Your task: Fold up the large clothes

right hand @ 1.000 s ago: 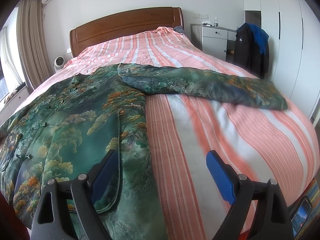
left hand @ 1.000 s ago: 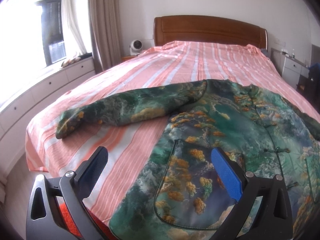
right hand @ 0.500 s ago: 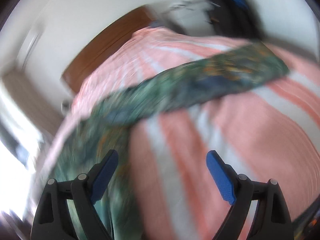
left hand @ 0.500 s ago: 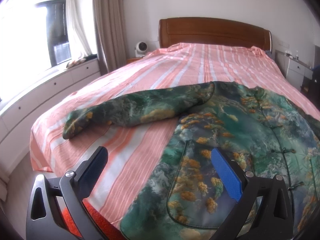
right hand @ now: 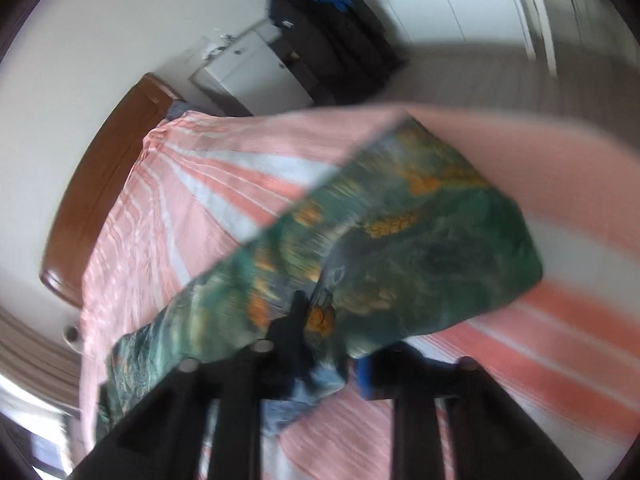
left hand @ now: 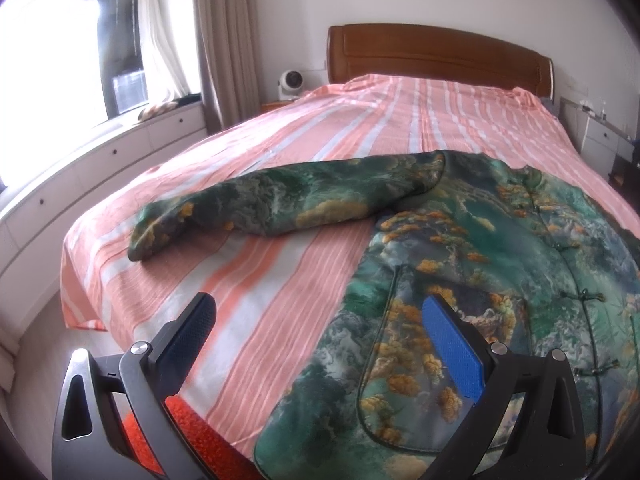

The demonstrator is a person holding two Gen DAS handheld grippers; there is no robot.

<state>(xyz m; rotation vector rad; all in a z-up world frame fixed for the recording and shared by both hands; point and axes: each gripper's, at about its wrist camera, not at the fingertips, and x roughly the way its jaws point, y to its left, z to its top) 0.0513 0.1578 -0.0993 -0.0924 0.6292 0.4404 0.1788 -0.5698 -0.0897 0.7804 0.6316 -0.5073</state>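
A green patterned jacket (left hand: 500, 264) with orange blossoms lies spread on the pink striped bed (left hand: 280, 264). Its left sleeve (left hand: 276, 204) stretches out to the left. My left gripper (left hand: 316, 336) is open and empty, hovering over the jacket's lower left hem. In the blurred right wrist view the jacket's right sleeve (right hand: 400, 248) fills the middle. My right gripper (right hand: 332, 344) has its jaws drawn close around the sleeve's lower edge, with cloth between them.
A wooden headboard (left hand: 436, 56) stands at the far end. White drawers (left hand: 80, 168) run under the window on the left. A white dresser (right hand: 248, 64) and dark hanging coats (right hand: 332, 36) stand right of the bed. A red rug (left hand: 192, 428) lies by the bed's foot.
My right gripper has swung to the right sleeve, rolled, and closed on its edge. My left gripper has shifted slightly left and stayed open.
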